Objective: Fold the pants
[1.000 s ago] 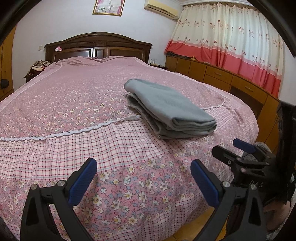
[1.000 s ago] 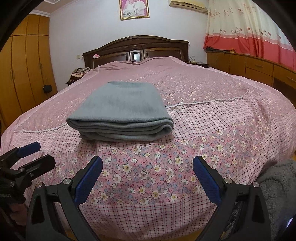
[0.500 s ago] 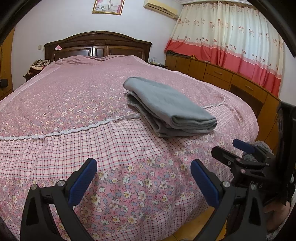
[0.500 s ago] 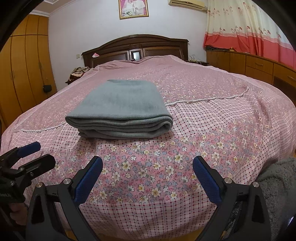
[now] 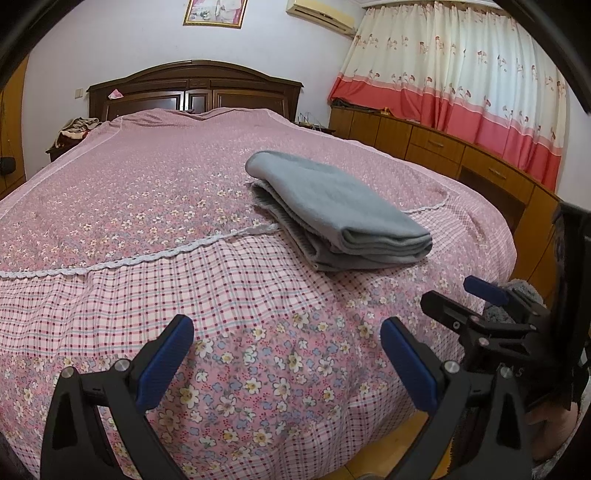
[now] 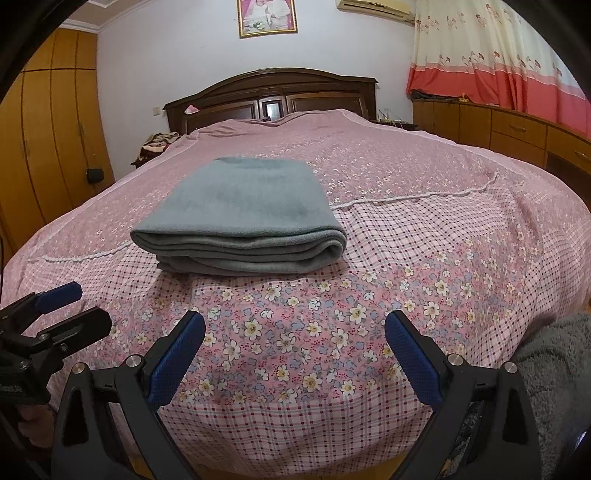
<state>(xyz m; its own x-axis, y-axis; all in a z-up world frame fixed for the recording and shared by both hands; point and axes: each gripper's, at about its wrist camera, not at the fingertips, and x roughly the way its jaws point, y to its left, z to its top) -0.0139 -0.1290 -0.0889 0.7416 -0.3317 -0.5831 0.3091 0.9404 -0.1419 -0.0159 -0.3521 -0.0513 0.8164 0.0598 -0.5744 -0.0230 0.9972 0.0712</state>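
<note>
Pants point(image 6: 240, 218) lie folded into a thick grey rectangle on the pink floral bedspread point(image 6: 424, 229), and we see the same stack in the left wrist view point(image 5: 332, 214), lying across the white lace trim point(image 5: 129, 260) that divides the small-flower print from the checked band. Several layers show at the near edge of the stack, with the rounded fold turned toward the right in the right wrist view. We hold both tools at the foot of the bed, apart from the cloth. Our left gripper point(image 5: 286, 354) hangs over the flowered border with its blue pads spread wide and nothing between them; our right gripper point(image 6: 295, 350) does likewise (its jaws gape just as far, empty). Each tool shows at the edge of the other's view, the right one beside a fuzzy grey sleeve point(image 6: 554, 362). Behind the bed stand a dark wooden headboard point(image 6: 273, 98), a framed picture point(image 6: 266, 16), wooden cabinets point(image 5: 461, 155) and a cream and red curtain point(image 5: 461, 74).
</note>
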